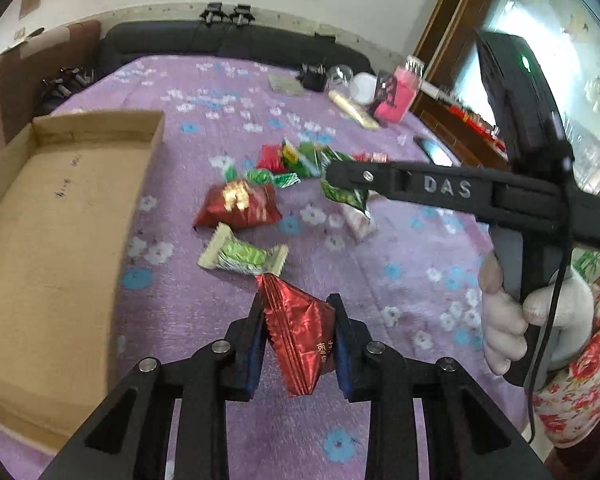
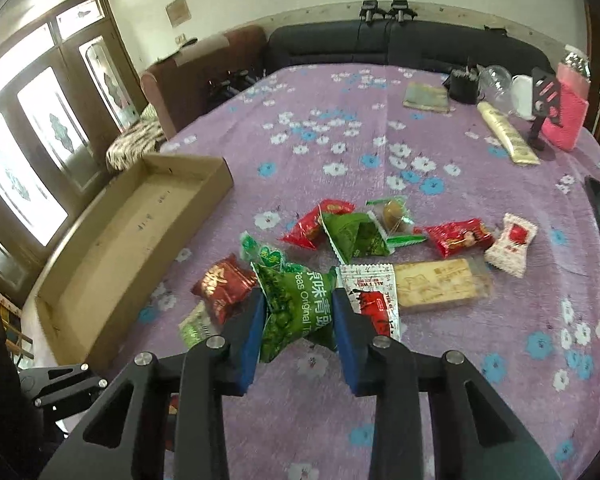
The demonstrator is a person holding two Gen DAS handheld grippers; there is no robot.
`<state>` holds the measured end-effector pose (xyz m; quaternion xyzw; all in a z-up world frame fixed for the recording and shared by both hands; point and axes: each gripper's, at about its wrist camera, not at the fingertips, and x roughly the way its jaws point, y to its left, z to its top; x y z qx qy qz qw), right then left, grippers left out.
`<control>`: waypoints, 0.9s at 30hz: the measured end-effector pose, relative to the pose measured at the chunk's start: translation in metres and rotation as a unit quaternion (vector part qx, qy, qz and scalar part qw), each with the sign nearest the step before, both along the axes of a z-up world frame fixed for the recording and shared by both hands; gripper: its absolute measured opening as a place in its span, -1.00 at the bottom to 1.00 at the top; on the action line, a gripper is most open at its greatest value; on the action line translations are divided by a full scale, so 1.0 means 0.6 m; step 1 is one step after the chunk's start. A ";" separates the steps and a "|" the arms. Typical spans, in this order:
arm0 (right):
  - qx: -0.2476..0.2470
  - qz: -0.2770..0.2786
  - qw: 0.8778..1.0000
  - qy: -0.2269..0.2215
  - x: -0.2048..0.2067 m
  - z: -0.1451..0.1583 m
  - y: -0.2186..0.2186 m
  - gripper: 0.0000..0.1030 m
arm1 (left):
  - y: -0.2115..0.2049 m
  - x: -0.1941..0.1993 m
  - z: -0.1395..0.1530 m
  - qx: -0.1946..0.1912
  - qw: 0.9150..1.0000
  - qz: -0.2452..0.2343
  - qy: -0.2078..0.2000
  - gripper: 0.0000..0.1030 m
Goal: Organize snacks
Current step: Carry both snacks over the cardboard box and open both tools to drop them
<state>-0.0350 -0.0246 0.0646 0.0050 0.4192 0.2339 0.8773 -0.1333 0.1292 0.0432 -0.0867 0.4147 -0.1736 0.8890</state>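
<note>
- Left gripper [image 1: 296,336] pinches red packet [image 1: 300,332] above purple cloth [image 1: 220,92].
- Right gripper [image 2: 298,320] clamps green packet [image 2: 296,308] over snack pile [image 2: 380,240].
- Cardboard tray [image 2: 80,272] lies left of the pile.

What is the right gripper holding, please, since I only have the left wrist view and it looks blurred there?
Observer: The right gripper is shut on a green pea snack packet.
Operator: Is anything hidden behind it from my side?
Observer: Yes, a clear-wrapped biscuit bar lies on the purple cloth.
Operator: Anything further right?
Observer: A white and red candy beside the bar.
</note>
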 end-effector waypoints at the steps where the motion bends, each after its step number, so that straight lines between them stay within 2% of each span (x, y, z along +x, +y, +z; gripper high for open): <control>1: 0.004 0.002 1.000 -0.004 -0.005 0.008 -0.001 -0.37 | 0.008 -0.005 0.010 -0.007 1.000 0.004 -0.007 -0.42; 6: 0.028 0.023 0.999 -0.009 -0.025 0.040 0.016 -0.37 | 0.065 -0.024 0.055 -0.019 0.998 0.045 -0.040 -0.42; 10: 0.038 0.052 0.998 -0.004 -0.041 0.048 0.056 -0.37 | 0.139 -0.034 0.069 -0.011 0.993 0.108 -0.055 -0.42; 15: 0.059 0.107 0.992 0.019 -0.057 0.046 0.139 -0.37 | 0.229 -0.042 0.056 -0.002 0.983 0.180 -0.046 -0.42; 19: 0.053 0.147 0.987 0.032 -0.069 0.032 0.215 -0.36 | 0.288 -0.041 0.036 -0.004 0.975 0.219 -0.030 -0.41; 23: 0.034 0.179 0.982 0.047 -0.082 0.003 0.296 -0.36 | 0.320 -0.038 0.014 -0.006 0.970 0.241 -0.013 -0.41; 27: 0.012 0.195 0.979 0.056 -0.088 -0.023 0.345 -0.36 | 0.344 -0.040 -0.002 -0.024 0.967 0.255 -0.005 -0.40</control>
